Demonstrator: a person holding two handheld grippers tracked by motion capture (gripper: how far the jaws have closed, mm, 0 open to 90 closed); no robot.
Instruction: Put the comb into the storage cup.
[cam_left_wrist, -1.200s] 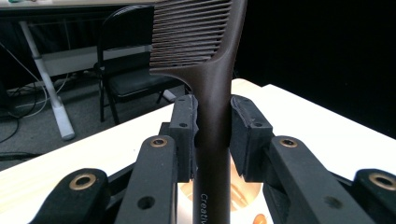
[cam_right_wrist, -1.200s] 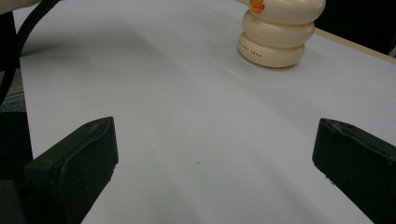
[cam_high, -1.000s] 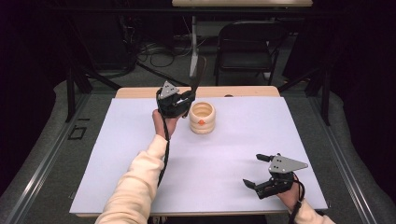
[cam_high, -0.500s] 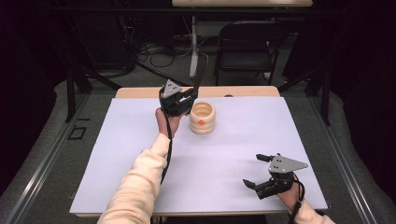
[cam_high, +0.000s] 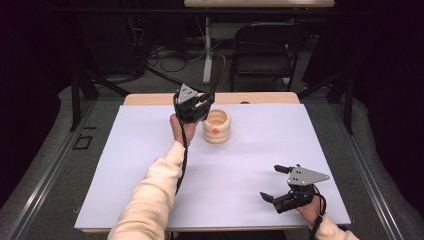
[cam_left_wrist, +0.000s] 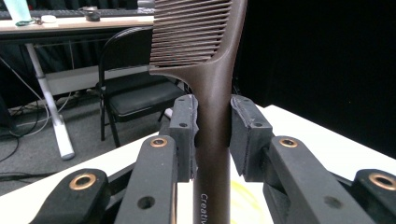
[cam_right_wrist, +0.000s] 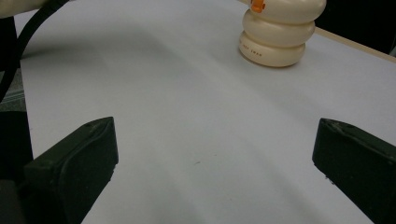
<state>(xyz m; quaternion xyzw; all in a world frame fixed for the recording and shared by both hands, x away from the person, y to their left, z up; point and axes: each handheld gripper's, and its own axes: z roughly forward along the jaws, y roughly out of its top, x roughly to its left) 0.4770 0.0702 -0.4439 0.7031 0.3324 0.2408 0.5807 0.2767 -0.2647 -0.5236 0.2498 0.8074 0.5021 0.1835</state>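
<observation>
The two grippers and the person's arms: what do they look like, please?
Both the left gripper and the right gripper are black, with two thick jaws joined by brass-ringed pivots. Each has a grey three-cornered plate on top. A black cable trails along the left arm. The sleeves are cream-coloured.

Left gripper raised, clamped; right gripper gaping.

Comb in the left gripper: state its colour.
Dark brown comb, clearest in the left gripper view.
</observation>
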